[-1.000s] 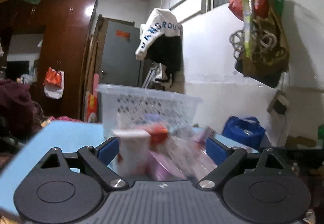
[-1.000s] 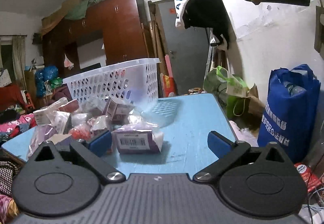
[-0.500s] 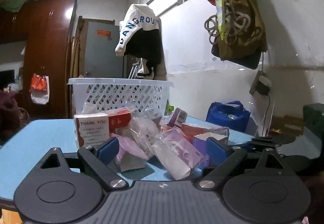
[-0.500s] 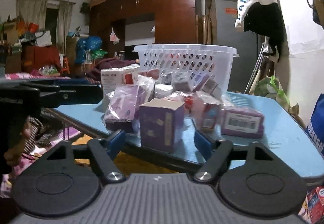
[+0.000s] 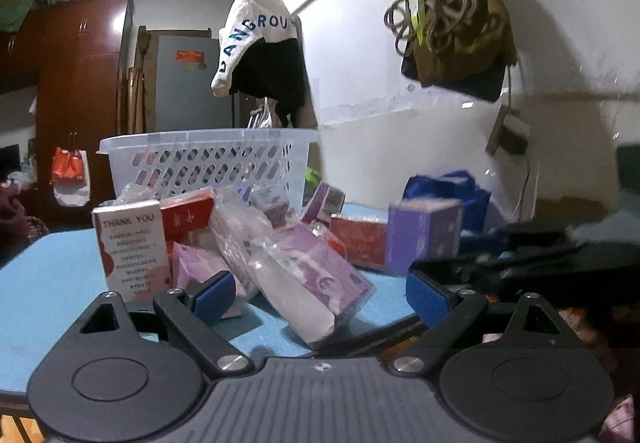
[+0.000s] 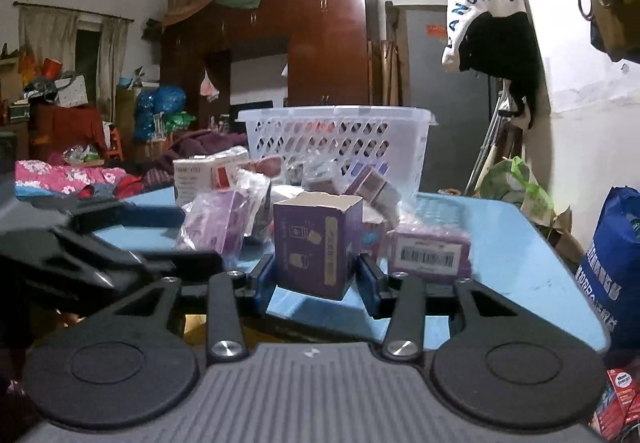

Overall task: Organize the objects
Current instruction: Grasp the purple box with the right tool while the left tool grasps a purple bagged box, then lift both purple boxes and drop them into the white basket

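On the blue bench (image 5: 48, 267), a white box printed "THANK YOU" (image 5: 130, 249) stands upright at the left of a heap of small packages, with a red box (image 5: 186, 211) leaning just behind it. The left hand-held gripper (image 5: 316, 293) hangs low at the bench's near edge with its blue pads spread wide and nothing between them; a plastic-wrapped purple packet (image 5: 316, 279) lies tilted just ahead of the gap. Behind the heap stands a white perforated basket (image 5: 208, 163). Further right, a purple box (image 6: 318, 243) stands upright at the near edge of the bench, and the right hand-held gripper (image 6: 316, 281) has its blue pads pressed against both sides of it. Just right of that lies a purple packet with a barcode label (image 6: 430, 255).
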A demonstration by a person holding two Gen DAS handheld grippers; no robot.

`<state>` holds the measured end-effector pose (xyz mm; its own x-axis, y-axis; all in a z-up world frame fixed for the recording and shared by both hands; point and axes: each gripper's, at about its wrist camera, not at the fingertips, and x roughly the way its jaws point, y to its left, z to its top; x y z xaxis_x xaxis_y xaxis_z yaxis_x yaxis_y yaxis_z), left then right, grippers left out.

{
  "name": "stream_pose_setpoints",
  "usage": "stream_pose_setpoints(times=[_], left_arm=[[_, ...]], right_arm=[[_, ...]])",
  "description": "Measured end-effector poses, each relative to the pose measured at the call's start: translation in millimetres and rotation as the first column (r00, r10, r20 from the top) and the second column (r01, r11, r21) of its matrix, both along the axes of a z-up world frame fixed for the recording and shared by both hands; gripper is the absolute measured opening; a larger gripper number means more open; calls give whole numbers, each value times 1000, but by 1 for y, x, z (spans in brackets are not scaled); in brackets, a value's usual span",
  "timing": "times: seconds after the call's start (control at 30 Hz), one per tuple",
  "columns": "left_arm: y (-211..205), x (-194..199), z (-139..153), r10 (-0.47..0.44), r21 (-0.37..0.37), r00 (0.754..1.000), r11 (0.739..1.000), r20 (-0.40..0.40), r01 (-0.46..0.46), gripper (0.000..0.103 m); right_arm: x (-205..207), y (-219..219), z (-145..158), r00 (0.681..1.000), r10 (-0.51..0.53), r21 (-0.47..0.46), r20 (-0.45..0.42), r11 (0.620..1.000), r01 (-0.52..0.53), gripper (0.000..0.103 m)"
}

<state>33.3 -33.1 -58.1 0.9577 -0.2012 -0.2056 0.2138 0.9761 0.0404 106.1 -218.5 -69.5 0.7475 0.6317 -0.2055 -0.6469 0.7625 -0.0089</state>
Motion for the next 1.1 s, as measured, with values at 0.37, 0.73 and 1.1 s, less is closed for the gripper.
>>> stream_pose_setpoints(times=[0.37, 0.73, 1.1], left_arm=[[-8, 5, -11, 56, 59, 998, 997, 11, -56, 61], [4, 0, -4, 67, 12, 996, 998, 63, -68, 48], [-3, -5, -14, 79, 49, 990, 995, 118, -85, 79]], right_arm=[[10, -2, -2, 1000, 11, 12, -14, 1000, -10, 47], [11, -1, -5, 1000, 17, 5, -22, 1000, -17, 47], [11, 0, -5, 999, 26, -4, -29, 1000, -27, 47]])
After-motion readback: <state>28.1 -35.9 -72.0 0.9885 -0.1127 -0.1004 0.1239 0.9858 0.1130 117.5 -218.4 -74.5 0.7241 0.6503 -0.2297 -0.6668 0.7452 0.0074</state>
